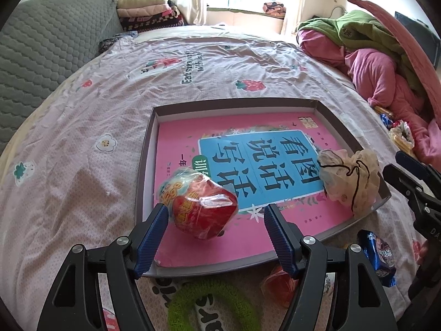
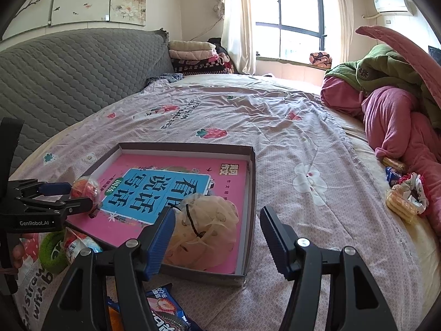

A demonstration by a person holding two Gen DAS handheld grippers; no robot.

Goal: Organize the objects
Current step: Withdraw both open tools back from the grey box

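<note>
A: What sits in the shallow cardboard tray on the bed?

B: A flat pink book with a blue title panel lines its floor. On it lies a red snack pack in shiny crinkled wrap, plump and rounded, its long axis running from the tray's near left corner toward the middle. At the far right corner of the book rests a beige mesh pouch, soft and bunched, tied with a dark cord.

A: And the left claw?

B: Released. Its ribbed blue pads stand wide; the left pad is just beside the snack pack's end, the right pad well clear of it.

A: The right claw?

B: Also spread and holding nothing. It hangs over the tray's near edge, the pouch just beyond its left pad.

A: Anything outside the tray?

B: A fuzzy green ring, a small red wrapped sweet and a glossy blue biscuit packet lie on the wrinkled, strawberry-printed sheet in front of it. Further right are stacked biscuits beside a frilly scrunchie.
</note>
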